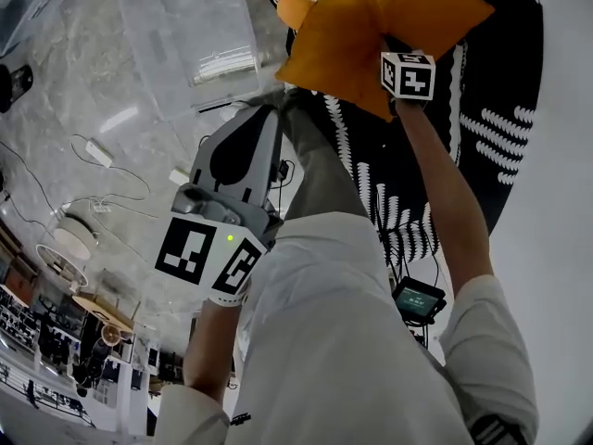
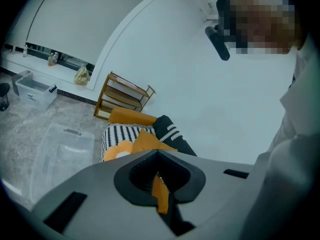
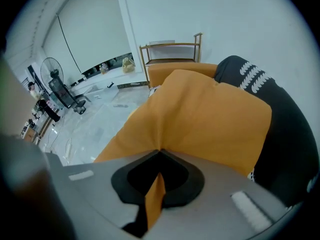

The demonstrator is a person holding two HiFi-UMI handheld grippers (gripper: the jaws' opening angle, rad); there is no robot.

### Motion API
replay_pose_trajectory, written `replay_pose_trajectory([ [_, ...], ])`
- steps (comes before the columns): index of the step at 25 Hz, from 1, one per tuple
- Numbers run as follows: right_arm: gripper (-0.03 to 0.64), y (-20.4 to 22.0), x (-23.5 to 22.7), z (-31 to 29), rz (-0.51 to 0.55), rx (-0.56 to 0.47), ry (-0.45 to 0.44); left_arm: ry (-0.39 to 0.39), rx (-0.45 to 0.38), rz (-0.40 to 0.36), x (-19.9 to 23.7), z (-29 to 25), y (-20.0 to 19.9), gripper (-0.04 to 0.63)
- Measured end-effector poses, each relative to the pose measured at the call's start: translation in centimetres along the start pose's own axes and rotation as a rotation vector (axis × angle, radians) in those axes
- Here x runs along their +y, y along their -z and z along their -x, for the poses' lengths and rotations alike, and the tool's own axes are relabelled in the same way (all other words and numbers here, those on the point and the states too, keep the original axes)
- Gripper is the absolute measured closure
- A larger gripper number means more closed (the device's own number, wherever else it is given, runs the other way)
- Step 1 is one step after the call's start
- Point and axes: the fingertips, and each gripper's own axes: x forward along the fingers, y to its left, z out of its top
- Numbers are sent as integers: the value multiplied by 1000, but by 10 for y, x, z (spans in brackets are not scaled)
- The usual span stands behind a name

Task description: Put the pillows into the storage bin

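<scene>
1. The right gripper (image 3: 159, 151) has its jaws clamped narrow on the near edge of an orange pillow (image 3: 200, 119). The fabric bunches into folds where the tips meet, and a strip of it shows in the recess behind them.
2. The rest of that pillow spreads ahead of and above the claw, filling most of the right gripper view. In the head view it hangs lifted off the seat, beyond the claw's marker cube (image 1: 408, 74).
3. To the right of this claw and under the pillow lies a black round chair (image 1: 500, 109) with white stripe marks.
4. The left gripper (image 2: 158, 151) has its jaws closed tip to tip and grips none of the pillows. A thin orange strip shows in the recess behind the tips; I cannot tell what it is.
5. Straight ahead of the left claw, well apart from it, sit a flower-shaped orange pillow (image 2: 116, 153) with a white centre and a black-and-white striped cushion (image 2: 117, 133) just behind it.
6. The clear storage bin (image 1: 185, 35) stands on the grey marbled floor (image 1: 93, 109), ahead of the left claw and to its left. It is also left of the held pillow.
7. Farther ahead of the left claw, past the cushions, a wooden shelf (image 2: 122, 96) stands against the white wall.
</scene>
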Motion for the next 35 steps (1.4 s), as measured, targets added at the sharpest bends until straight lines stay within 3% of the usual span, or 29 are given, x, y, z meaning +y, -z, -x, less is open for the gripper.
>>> replay_pose_trajectory([
  [15, 603, -40, 65, 44, 45, -104, -85, -24, -53, 37, 15, 24, -3, 588],
  [35, 603, -76, 239, 62, 301, -127, -309, -132, -174, 127, 57, 108, -12, 588],
])
